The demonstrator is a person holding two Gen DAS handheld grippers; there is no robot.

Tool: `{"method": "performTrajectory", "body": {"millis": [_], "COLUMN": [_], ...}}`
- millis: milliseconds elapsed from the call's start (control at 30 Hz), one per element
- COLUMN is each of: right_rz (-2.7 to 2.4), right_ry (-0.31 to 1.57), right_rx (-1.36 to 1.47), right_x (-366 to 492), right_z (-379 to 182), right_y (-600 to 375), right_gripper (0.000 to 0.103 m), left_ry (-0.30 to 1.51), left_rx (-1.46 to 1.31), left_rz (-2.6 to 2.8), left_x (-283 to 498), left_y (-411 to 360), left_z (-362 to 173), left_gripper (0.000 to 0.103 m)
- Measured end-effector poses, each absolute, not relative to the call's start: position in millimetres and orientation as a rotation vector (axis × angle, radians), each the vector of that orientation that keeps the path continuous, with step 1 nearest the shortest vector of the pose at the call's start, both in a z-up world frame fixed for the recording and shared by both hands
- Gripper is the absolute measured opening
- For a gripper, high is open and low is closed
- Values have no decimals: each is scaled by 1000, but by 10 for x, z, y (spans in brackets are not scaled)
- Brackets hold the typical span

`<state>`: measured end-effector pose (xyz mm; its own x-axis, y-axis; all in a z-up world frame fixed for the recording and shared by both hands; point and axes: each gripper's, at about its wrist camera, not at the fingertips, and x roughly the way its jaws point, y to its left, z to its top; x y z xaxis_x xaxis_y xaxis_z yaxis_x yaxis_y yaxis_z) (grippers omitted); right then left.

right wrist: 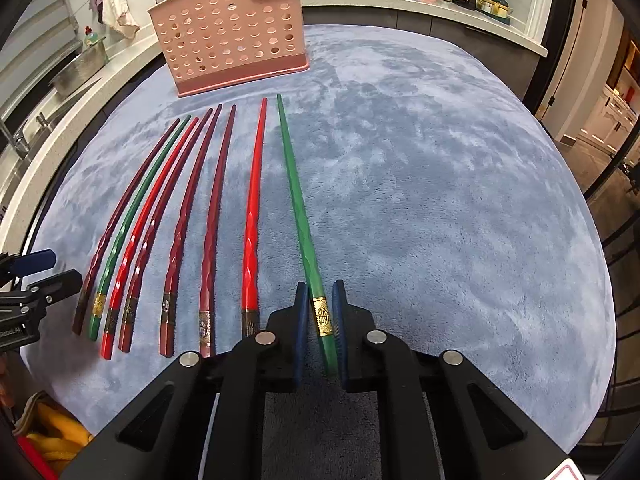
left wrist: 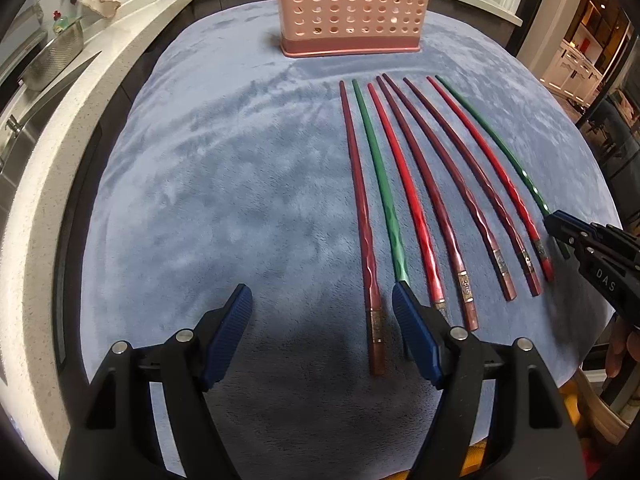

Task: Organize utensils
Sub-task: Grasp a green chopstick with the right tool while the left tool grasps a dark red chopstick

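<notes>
Green, and last on the right of a fanned row of eight, one chopstick [right wrist: 303,236] lies on the blue cloth [right wrist: 440,200] with the right gripper [right wrist: 320,322] narrowed around its gold-banded end — whether the pads actually press it is unclear. The left gripper [left wrist: 322,320] spreads wide at the row's other end, a dark red chopstick [left wrist: 366,248] between its fingers. A pink basket [right wrist: 232,36] stands beyond the tips.

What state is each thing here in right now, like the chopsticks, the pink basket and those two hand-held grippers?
Right hand-held gripper: shut on the outer green chopstick, at its gold band.
Left hand-held gripper: open, holding nothing.
Other seven chopsticks: lying flat side by side on the blue cloth.
Pink basket: upright beyond the chopstick tips.
</notes>
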<state>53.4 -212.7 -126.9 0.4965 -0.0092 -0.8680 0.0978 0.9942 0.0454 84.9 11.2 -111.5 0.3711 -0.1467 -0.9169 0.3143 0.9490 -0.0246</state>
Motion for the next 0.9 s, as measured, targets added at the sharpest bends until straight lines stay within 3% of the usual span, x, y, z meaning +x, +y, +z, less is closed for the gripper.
{"method": "performTrajectory", "body": {"millis": [667,900], "right_rz": [-49,-50], "right_ry": [1040,1040], "right_rx": [92,94], "right_x": [551,546], "right_z": [-1187,-1188], "right_y": [-2083,-2084], "right_gripper": [9,9], "left_ry": [1208,1205], "left_rx": [165,187], "left_rz": [-329,-344], "left_x": [870,858], "left_y": [74,36], "left_z": [-1245,-1246], "left_gripper": [57,43]}}
